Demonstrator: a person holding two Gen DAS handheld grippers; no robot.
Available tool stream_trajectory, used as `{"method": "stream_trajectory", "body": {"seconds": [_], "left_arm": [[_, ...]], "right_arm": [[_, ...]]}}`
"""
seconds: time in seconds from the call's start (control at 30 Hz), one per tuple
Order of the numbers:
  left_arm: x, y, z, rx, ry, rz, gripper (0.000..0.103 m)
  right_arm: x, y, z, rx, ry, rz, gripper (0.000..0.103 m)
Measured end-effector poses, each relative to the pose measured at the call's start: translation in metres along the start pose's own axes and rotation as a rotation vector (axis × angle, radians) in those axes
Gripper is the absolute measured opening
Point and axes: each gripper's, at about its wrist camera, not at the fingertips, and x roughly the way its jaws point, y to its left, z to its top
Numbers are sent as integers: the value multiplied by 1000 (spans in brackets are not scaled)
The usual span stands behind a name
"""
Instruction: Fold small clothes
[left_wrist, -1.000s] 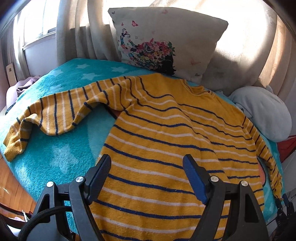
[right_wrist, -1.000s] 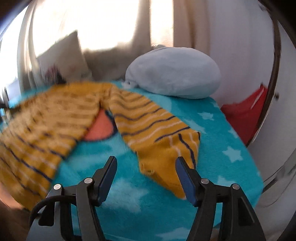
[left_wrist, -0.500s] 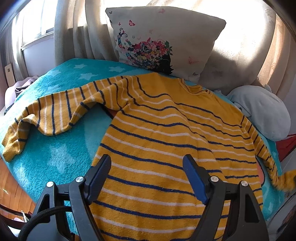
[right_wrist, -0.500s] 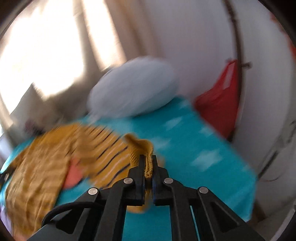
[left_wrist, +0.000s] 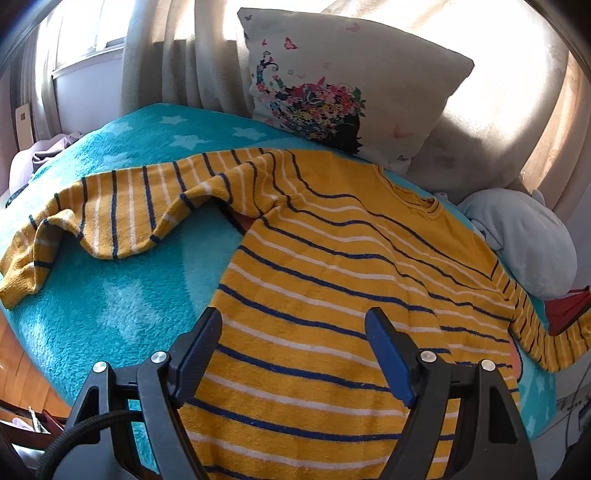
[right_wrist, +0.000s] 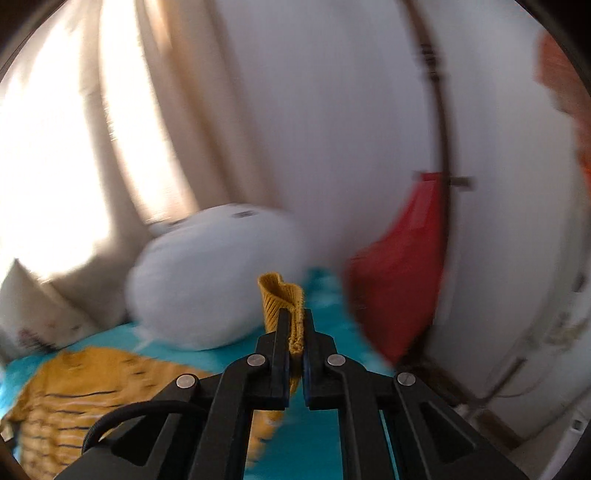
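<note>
Right fingers: we see the right gripper (right_wrist: 294, 325) pressed together on the sweater's cuff (right_wrist: 282, 301), lifted off the bed.
Left fingers: our left gripper (left_wrist: 293, 339) stands spread, gripping nothing, above the sweater's lower body.
Sweater (left_wrist: 332, 280): yellow, striped, flat on the teal blanket (left_wrist: 122, 295).
Behind: floral pillow (left_wrist: 343, 96), pale blue cushion (left_wrist: 528, 240).

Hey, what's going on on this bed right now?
A person is folding a yellow striped sweater spread flat on a teal blanket. The right claw is shut on the cuff of one sleeve, lifted off the blanket. The left claw hovers open over the sweater's lower half, gripping nothing. The other sleeve lies stretched out to the side.
</note>
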Motion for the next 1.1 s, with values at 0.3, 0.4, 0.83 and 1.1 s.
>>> {"method": "stream_trajectory", "body": {"seconds": [0.3, 0.4, 0.83, 1.1], "left_arm": [[-2, 31, -1, -33, -8, 7, 79], [-3, 46, 2, -63, -10, 13, 79], [-6, 98, 12, -156, -22, 56, 79], [-7, 95, 24, -156, -32, 28, 79]], "right_arm": [[54, 199, -27, -78, 197, 453, 4], [65, 274, -46, -122, 256, 576, 4], [78, 502, -158, -350, 485, 835, 4], [114, 527, -209, -307, 730, 882, 17]]}}
